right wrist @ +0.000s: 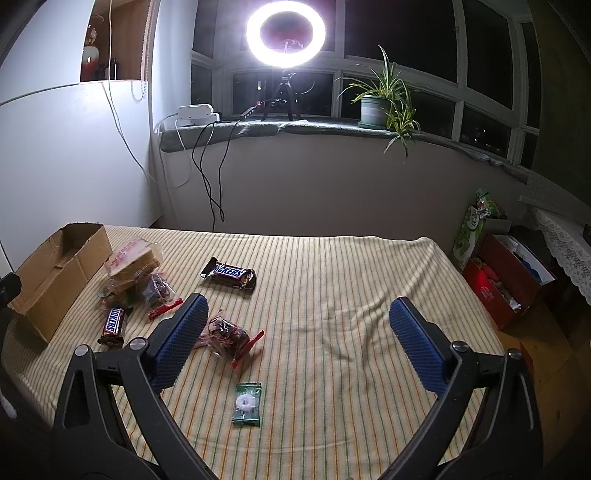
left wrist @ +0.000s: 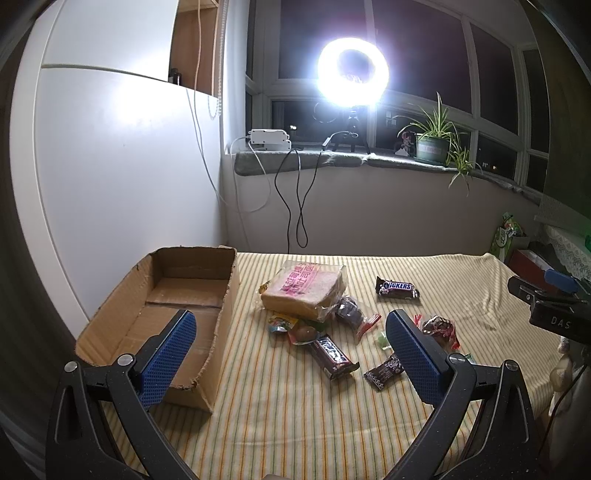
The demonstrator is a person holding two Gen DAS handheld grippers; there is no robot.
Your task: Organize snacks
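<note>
1. Two grippers hang over a table under a striped cloth (right wrist: 332,266), and both have their blue-padded fingers spread wide with nothing between them.
2. In the left wrist view, the left gripper (left wrist: 291,328) fills the bottom of the frame; its left finger (left wrist: 168,354) lies in front of the cardboard box (left wrist: 192,284), its right finger (left wrist: 413,354) in front of the scattered snacks.
3. That box sits at centre left of the left wrist view, open at the top, with nothing visible inside.
4. Just right of the box, a wrapped slab of bread (left wrist: 304,290) rests on top of a heap of small packets.
5. One Snickers bar (left wrist: 398,288) lies alone at centre right of that view, well apart from the heap; a second Snickers bar (left wrist: 334,356) lies tilted below the bread, beside a small dark sweet wrapper (left wrist: 384,371).
6. In the right wrist view, the right gripper (right wrist: 295,332) spans the lower frame; a clear bag of dark fruit with a red strip (right wrist: 231,338) lies just beside its left finger (right wrist: 177,343).
7. A green-wrapped ring sweet (right wrist: 246,404) lies alone at lower centre of that view, between the fingers and touching neither.
8. At top centre of both views, a ring light (right wrist: 286,33) glares from the windowsill, with a potted plant (right wrist: 380,103) to its right.
</note>
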